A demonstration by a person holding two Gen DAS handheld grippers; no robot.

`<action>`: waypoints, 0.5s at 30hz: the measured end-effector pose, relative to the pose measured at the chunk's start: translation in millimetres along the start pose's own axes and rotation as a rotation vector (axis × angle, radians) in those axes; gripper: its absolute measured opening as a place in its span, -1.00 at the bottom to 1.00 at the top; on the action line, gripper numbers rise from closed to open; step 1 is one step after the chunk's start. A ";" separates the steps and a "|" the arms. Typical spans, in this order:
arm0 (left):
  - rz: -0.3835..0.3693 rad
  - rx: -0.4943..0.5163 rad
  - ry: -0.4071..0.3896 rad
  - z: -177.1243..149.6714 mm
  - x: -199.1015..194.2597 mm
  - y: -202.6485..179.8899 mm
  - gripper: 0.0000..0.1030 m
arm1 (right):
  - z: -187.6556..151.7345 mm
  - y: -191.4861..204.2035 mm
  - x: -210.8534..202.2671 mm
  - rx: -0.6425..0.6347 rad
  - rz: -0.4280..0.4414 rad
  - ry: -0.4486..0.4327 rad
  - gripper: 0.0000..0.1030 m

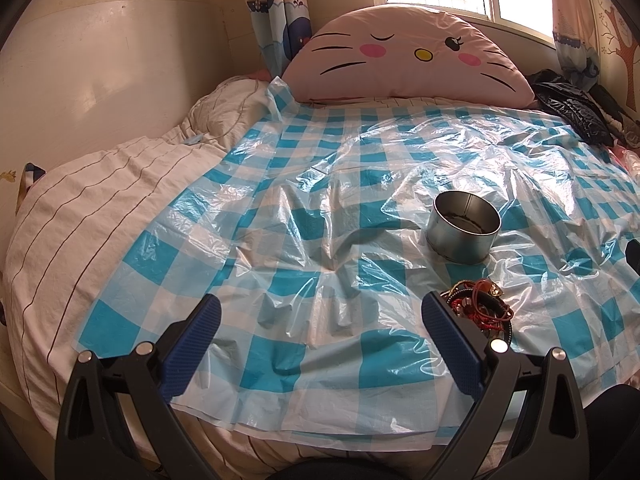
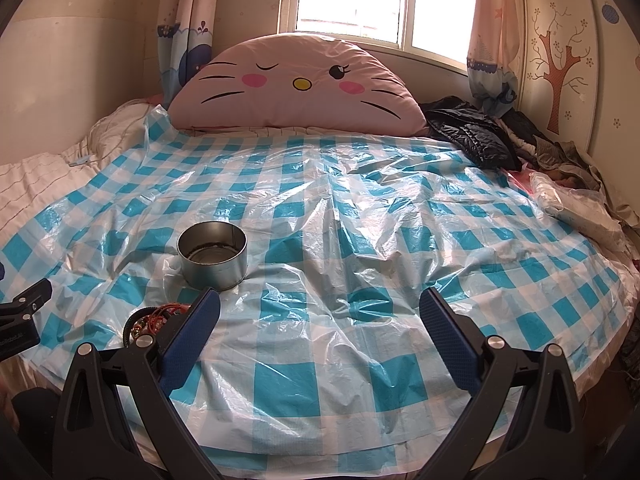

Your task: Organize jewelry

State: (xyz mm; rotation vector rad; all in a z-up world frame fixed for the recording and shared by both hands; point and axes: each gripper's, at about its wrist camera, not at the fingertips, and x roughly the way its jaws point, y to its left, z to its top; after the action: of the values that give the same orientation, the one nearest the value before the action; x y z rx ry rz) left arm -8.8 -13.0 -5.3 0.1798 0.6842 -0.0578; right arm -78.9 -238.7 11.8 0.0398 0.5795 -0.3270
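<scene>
We are holding both grippers over a bed, jaws spread wide and empty.

The jewelry (image 1: 482,308) is lying in a tangled heap of red cords, black bands and gold bits on the blue-checked plastic sheet (image 1: 320,200), just nearer us than an open round metal tin (image 1: 464,232), between the left gripper (image 1: 320,320) and right gripper (image 2: 320,316).

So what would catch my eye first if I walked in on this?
Probably the big pink cat-face cushion propped at the head of the bed under the window. Next, the shiny blue-and-white checked plastic sheet spread over the bed, with a round metal tin standing on it and a tangle of jewelry just in front of the tin.
</scene>
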 end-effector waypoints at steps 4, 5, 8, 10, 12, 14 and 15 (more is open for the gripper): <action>-0.003 0.003 0.001 -0.6 0.6 -0.9 0.87 | -1.7 0.2 1.6 0.005 0.005 -0.001 0.86; -0.002 0.004 0.001 -0.9 0.7 -1.3 0.87 | -1.1 -2.3 1.5 0.003 0.004 -0.001 0.86; -0.004 0.007 0.002 -1.0 1.2 -0.8 0.87 | -0.7 -0.1 1.8 0.002 0.003 0.000 0.86; -0.008 0.013 0.004 -0.6 1.5 0.1 0.87 | -0.1 1.9 2.1 0.001 0.003 0.001 0.86; -0.019 0.019 0.003 -1.1 1.2 -0.1 0.87 | 0.3 3.6 2.6 0.001 0.002 0.002 0.86; -0.026 0.025 0.002 -0.4 0.2 -0.3 0.87 | 0.9 6.3 3.5 0.000 0.006 0.005 0.86; -0.028 0.029 0.005 -0.7 0.6 -0.6 0.87 | 1.7 6.1 5.2 -0.002 0.005 0.008 0.86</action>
State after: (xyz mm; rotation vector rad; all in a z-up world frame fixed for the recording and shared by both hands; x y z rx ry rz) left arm -8.8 -13.5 -6.3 0.1987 0.6906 -0.0938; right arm -72.0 -234.7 10.1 0.0408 0.5872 -0.3216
